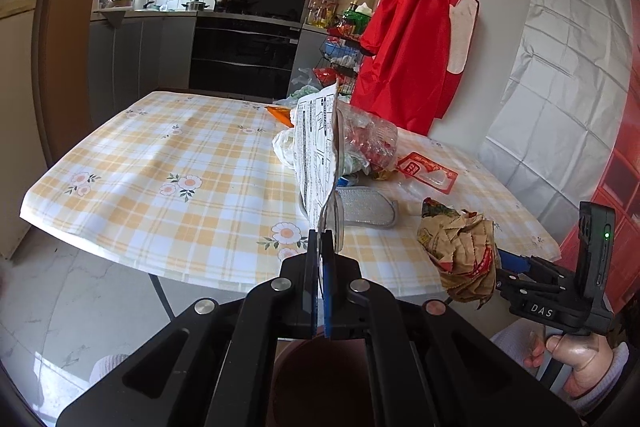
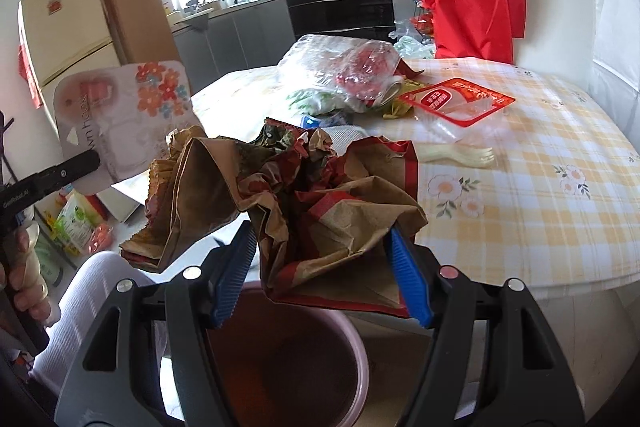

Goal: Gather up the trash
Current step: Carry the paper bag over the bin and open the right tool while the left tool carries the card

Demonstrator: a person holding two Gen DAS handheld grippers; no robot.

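My left gripper [image 1: 321, 247] is shut on a flat printed blister card [image 1: 316, 151], held edge-on above the table's near edge; the card also shows in the right wrist view [image 2: 120, 115], with the left gripper [image 2: 90, 161] at its lower edge. My right gripper [image 2: 322, 267] is shut on a crumpled brown and red paper bag [image 2: 320, 203], also seen in the left wrist view [image 1: 460, 247]. A pink-rimmed bin [image 2: 356, 343] stands directly below the bag. More trash lies on the table: a clear plastic bag [image 2: 344, 71] and a red-edged plastic wrapper [image 2: 456, 103].
The table has a yellow checked cloth [image 1: 160, 167]. A silver pad [image 1: 368, 211] and a pale plastic fork [image 2: 456, 155] lie on it. A red apron [image 1: 416, 39] hangs on the wall behind. A fridge [image 2: 68, 31] stands at left.
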